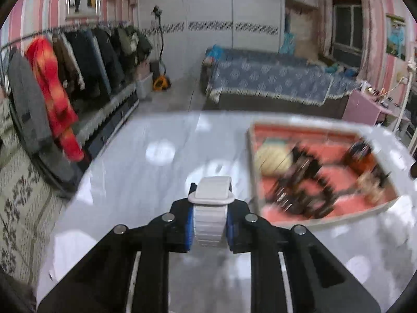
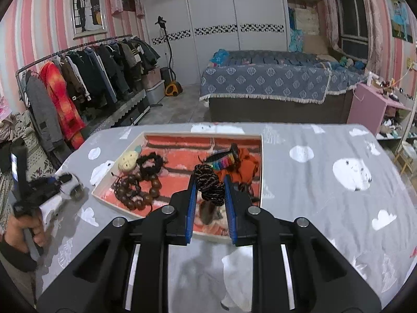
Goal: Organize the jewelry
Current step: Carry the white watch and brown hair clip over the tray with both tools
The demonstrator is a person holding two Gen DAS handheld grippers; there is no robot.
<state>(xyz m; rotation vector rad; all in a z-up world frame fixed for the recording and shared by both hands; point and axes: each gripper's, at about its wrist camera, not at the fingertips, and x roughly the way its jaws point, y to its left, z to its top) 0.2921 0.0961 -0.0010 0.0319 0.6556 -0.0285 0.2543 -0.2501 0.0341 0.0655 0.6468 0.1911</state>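
Note:
A white watch (image 1: 213, 191) with a white link band sits between the blue pads of my left gripper (image 1: 210, 204), which is shut on the band just above the grey tablecloth. The red-lined tray (image 1: 250, 161) lies to its right, blurred. In the right wrist view my right gripper (image 2: 210, 180) is shut on a dark braided bracelet (image 2: 209, 186) over the tray's (image 2: 118, 167) near side. The tray holds a brown wooden bead bracelet (image 2: 138, 191), a black scrunchie (image 2: 150, 162), a cream face-shaped charm (image 2: 127, 160), a rainbow band (image 2: 221, 162) and an orange cloth (image 2: 246, 168).
A grey cloth with white clouds (image 2: 325, 195) covers the table. At the left edge of the right wrist view a hand (image 2: 23, 232) holds the left gripper (image 2: 65, 181). Behind the table are a clothes rack (image 2: 78, 78), a bed (image 2: 273, 83) and a pink cabinet (image 2: 370, 107).

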